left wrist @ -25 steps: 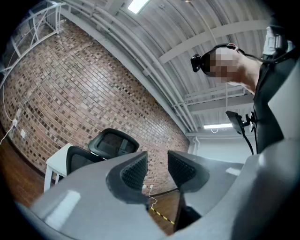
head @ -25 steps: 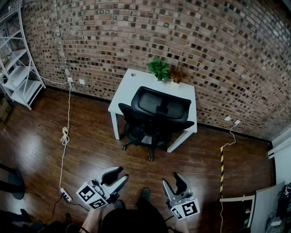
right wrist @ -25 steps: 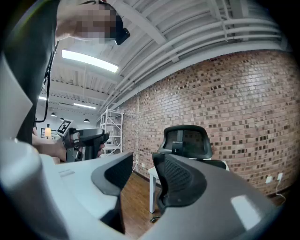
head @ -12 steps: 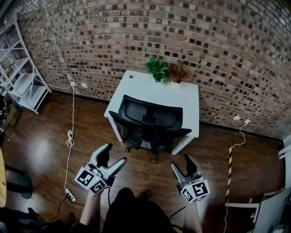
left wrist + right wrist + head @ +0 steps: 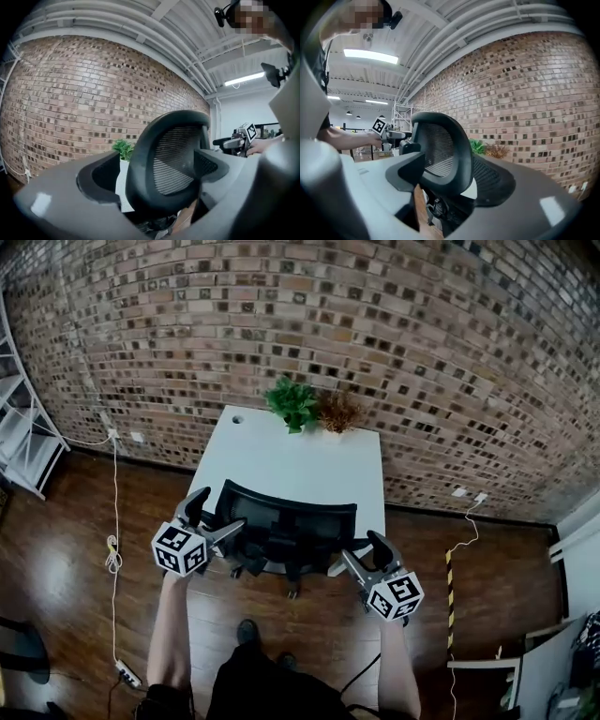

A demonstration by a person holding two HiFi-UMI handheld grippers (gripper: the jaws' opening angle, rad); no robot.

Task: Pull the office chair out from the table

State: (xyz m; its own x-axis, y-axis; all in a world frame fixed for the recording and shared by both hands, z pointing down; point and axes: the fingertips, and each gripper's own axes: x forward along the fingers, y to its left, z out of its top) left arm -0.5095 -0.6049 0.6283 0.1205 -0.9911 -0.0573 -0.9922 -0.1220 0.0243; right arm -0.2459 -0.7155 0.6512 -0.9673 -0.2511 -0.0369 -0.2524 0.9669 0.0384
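Note:
The black mesh office chair [image 5: 286, 526] is tucked under the white table [image 5: 281, 460], its backrest toward me. My left gripper [image 5: 221, 510] is at the backrest's left edge and my right gripper [image 5: 361, 546] at its right edge. In the left gripper view the backrest [image 5: 173, 161] stands between the widely spread, still opening jaws of the left gripper [image 5: 159, 168]. The right gripper view shows the backrest's [image 5: 440, 150] rim between the opening jaws of the right gripper [image 5: 450, 173]. No pad is seen pressing on the chair.
A green plant [image 5: 292, 401] and a dried plant [image 5: 337, 411] stand at the table's far edge against the brick wall. A white shelf [image 5: 19, 437] is at the left. A cable with a power strip [image 5: 127, 673] lies on the wooden floor; a yellow-black strip [image 5: 446, 568] lies at the right.
The person has stepped up to the chair. Both grippers went forward from low over the floor to the two sides of the backrest, and the left jaws spread wider.

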